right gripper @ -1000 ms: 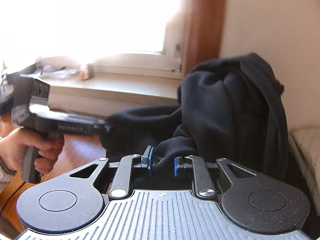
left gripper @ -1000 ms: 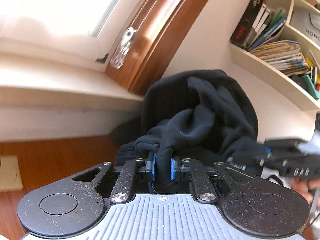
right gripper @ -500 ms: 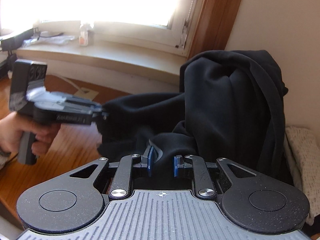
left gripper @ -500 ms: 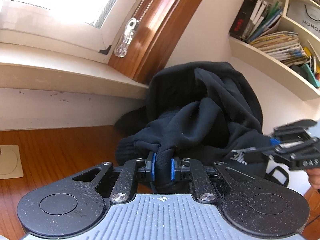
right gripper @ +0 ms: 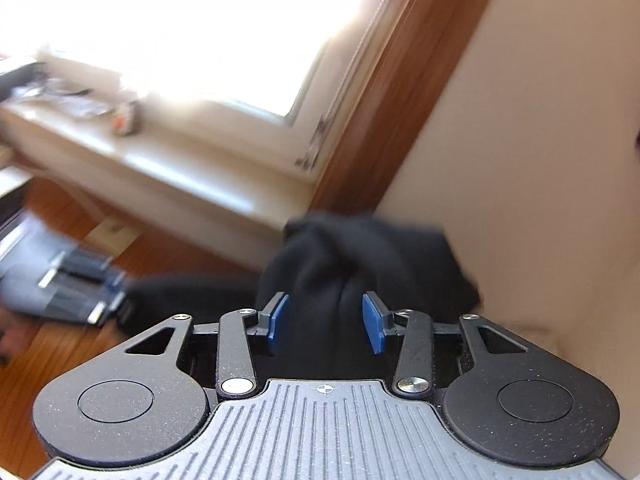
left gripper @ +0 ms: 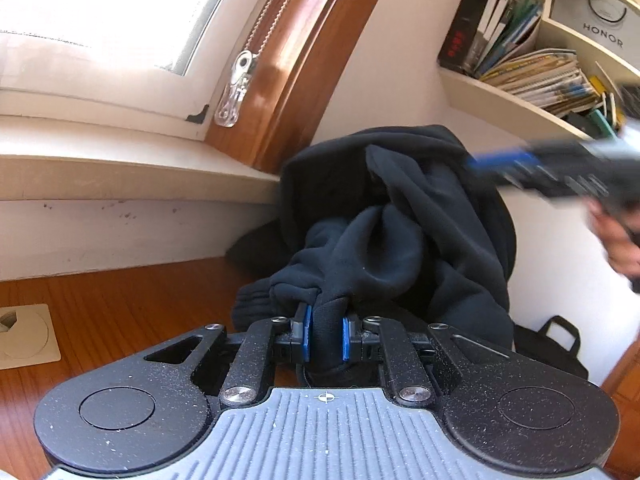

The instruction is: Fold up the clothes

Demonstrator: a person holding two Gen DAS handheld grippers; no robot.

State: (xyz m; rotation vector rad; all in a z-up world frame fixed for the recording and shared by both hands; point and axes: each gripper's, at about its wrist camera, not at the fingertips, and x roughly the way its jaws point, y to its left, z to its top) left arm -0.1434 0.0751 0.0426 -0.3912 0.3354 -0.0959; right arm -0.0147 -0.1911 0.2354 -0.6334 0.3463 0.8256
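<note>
A: Two views show one large dark garment (left gripper: 400, 216). Where is it located?

B: It is heaped on the wooden desk (left gripper: 120, 312), in the corner where the white wall (left gripper: 380, 72) meets the wooden window frame (left gripper: 304, 60). Its upper part leans against the wall. One part trails across the desk toward the window sill (left gripper: 120, 168).

A: State of the left gripper (left gripper: 326, 338)?

B: Its blue pads are pressed against a bunched fold of the garment. The fold fills the narrow gap between them. This gripper pinches the cloth low at the near edge of the heap.

A: State of the right gripper (right gripper: 326, 322)?

B: Its jaws are opening. The blue pads (right gripper: 374, 322) stand apart, and a ridge of the garment (right gripper: 360, 256) lies between them without touching either pad. In the left view this gripper (left gripper: 560, 168) is blurred, above the heap, with the person's hand (left gripper: 616, 240) behind it.

A: Other items?

B: A wall shelf (left gripper: 512, 100) of books (left gripper: 492, 24) is mounted at upper right. A small black bag (left gripper: 548, 348) sits beside the garment. A round cable cover (left gripper: 24, 336) is set into the desk.
</note>
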